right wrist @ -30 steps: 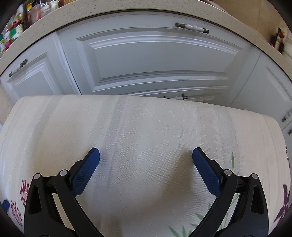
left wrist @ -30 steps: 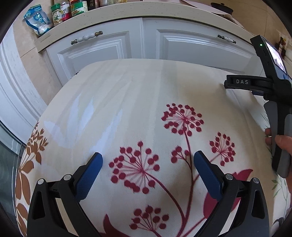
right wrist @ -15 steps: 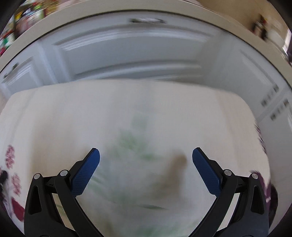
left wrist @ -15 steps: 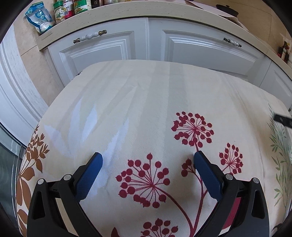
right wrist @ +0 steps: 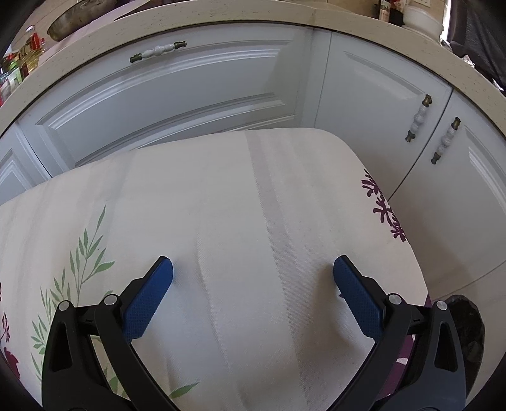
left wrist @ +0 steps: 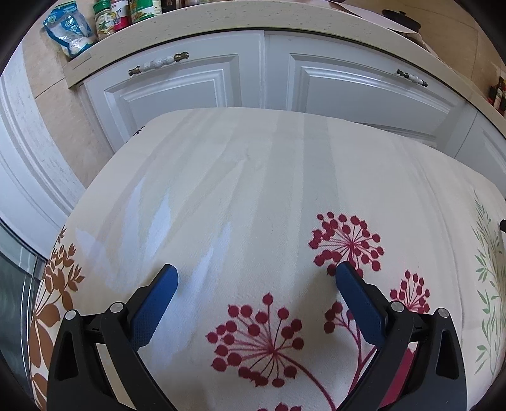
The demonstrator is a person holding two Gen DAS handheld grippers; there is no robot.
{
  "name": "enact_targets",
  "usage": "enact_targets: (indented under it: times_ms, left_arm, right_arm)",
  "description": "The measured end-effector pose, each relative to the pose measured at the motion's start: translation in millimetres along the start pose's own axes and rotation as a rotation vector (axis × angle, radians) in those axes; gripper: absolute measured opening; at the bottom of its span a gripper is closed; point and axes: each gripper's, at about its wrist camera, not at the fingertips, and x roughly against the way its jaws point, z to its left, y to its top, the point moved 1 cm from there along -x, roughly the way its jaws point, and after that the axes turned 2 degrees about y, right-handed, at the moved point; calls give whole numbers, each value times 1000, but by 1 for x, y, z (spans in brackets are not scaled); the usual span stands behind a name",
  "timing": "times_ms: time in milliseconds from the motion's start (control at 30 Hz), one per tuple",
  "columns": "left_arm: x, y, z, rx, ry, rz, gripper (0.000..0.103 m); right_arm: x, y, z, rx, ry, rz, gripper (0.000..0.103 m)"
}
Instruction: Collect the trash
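No trash shows in either view. My left gripper [left wrist: 256, 275] hangs open over a table with a cream cloth [left wrist: 253, 177] printed with red berry flowers, and nothing lies between its blue pads. My right gripper [right wrist: 252, 267] is open too, above the same cloth [right wrist: 221, 189] near its far right corner, where green leaf and purple prints show. A sliver of the right gripper's dark body peeks in at the left wrist view's right edge [left wrist: 502, 225].
White cabinet doors [left wrist: 196, 85] under a speckled counter stand just beyond the table's far edge. Jars and a blue packet [left wrist: 68, 27] sit on the counter at left. A dark round object [right wrist: 468, 328] lies low beside the table's right edge. A pan [right wrist: 76, 19] rests on the counter.
The right gripper swung right along the table, from the cloth's plain middle to its right corner, and left the left wrist view. The left gripper tilted up a little.
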Motion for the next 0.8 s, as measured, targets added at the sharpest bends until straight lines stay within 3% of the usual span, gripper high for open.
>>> enact_targets:
  times_ms: [800]
  left_arm:
    - [-5,8,-4,-21,-17,-2,98]
  right_arm:
    - [0,3,0,-1,2,3,99]
